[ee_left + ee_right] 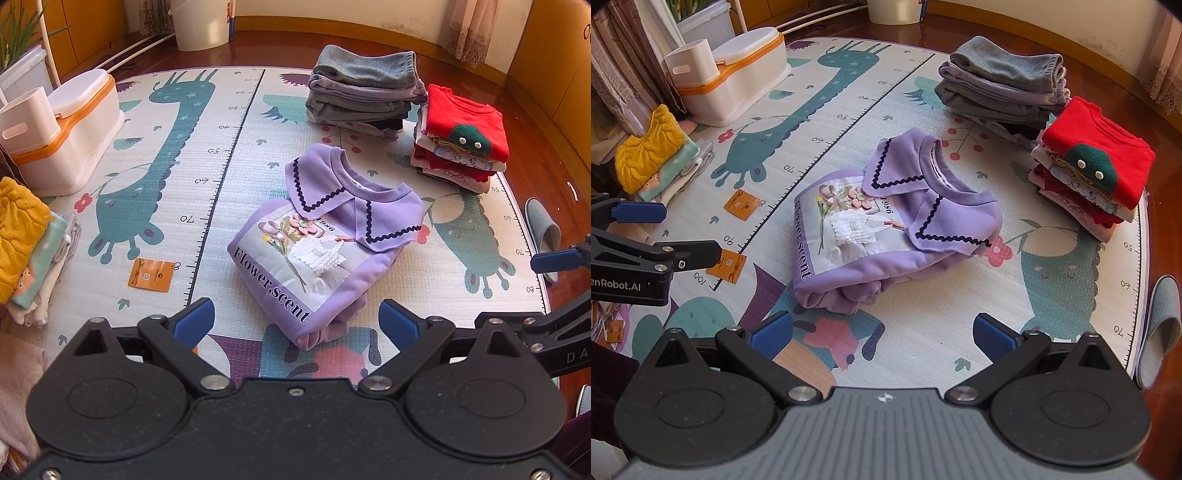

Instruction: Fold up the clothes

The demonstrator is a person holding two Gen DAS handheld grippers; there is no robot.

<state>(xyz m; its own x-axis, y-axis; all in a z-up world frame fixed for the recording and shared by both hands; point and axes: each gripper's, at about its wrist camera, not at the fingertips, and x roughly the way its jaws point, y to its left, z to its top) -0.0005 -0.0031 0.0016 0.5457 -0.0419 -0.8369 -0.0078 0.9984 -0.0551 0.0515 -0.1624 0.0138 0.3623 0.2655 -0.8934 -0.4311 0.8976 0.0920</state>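
Note:
A folded lilac sweatshirt (314,251) (886,225) with a wavy-trimmed collar and a "Flower scent" print lies on the play mat (207,155) (1052,295). My left gripper (297,321) hovers just in front of its near edge, jaws wide open and empty. My right gripper (882,338) also stands open with nothing between its fingers, a little short of the sweatshirt's near side. The right gripper's blue fingers (554,260) show at the right edge of the left wrist view. In the right wrist view the left gripper's fingers (639,212) show at the left.
Behind the sweatshirt stand a grey folded pile (364,92) (1004,85) and a pile topped by a red jumper (465,125) (1097,158). At the left are a yellow-topped stack (22,236) (653,155), a white-and-orange box (70,129) (738,74) and orange packets (152,275) (740,205). A slipper (543,232) (1160,328) lies off the mat's right edge.

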